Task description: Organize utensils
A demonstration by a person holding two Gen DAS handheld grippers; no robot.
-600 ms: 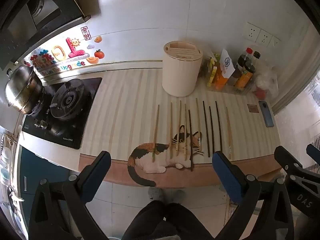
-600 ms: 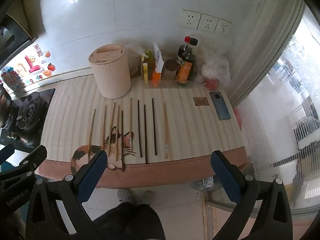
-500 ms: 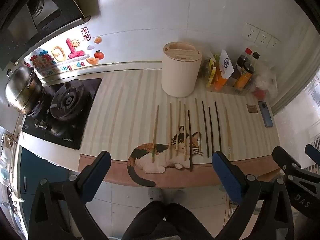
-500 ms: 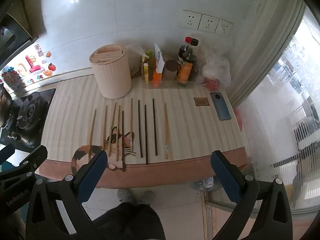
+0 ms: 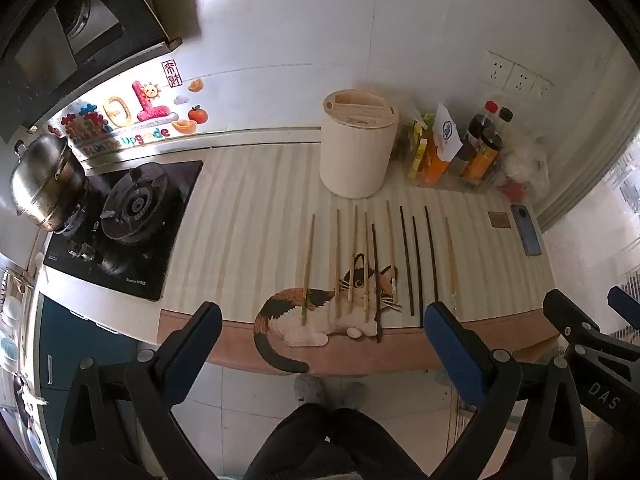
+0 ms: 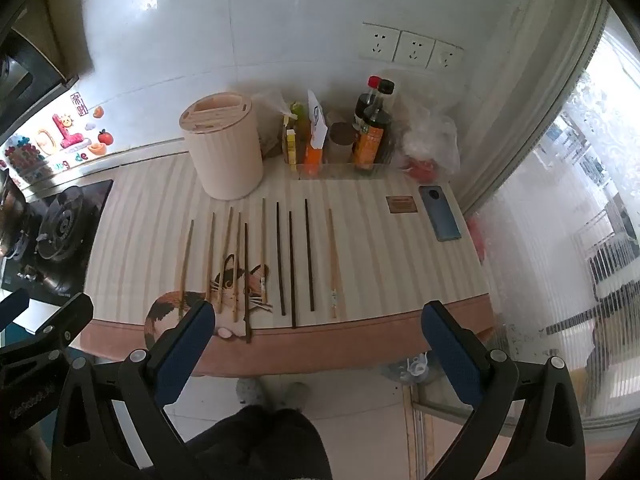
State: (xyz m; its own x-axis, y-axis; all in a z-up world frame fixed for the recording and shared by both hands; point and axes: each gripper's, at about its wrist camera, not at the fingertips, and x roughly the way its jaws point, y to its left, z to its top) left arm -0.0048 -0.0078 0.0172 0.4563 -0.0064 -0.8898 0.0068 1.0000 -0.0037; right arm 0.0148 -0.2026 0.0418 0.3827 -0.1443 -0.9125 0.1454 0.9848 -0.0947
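Note:
Several chopsticks lie side by side on the striped counter mat (image 5: pixel 256 240) (image 6: pixel 380 264), light wooden ones (image 5: pixel 307 264) (image 6: pixel 186 264) on the left and at the far right, dark ones (image 5: pixel 407 260) (image 6: pixel 308 254) between them. Behind them stands a cream cylindrical utensil holder (image 5: pixel 357 148) (image 6: pixel 224 146) with a slotted wooden lid. My left gripper (image 5: pixel 323 346) hangs open, high above the counter's front edge. My right gripper (image 6: pixel 316 350) is open too, equally high, with nothing between its fingers.
A gas hob (image 5: pixel 128 216) with a steel pot (image 5: pixel 44 180) sits at the left. Sauce bottles (image 6: pixel 370 128) and packets stand at the back right, a phone (image 6: pixel 440 212) lies near the right edge. A person's dark legs (image 6: pixel 260 440) are below me.
Both views have drifted very slightly; the counter and chopsticks sit a touch further away. Nothing on the counter has moved and both grippers stay open.

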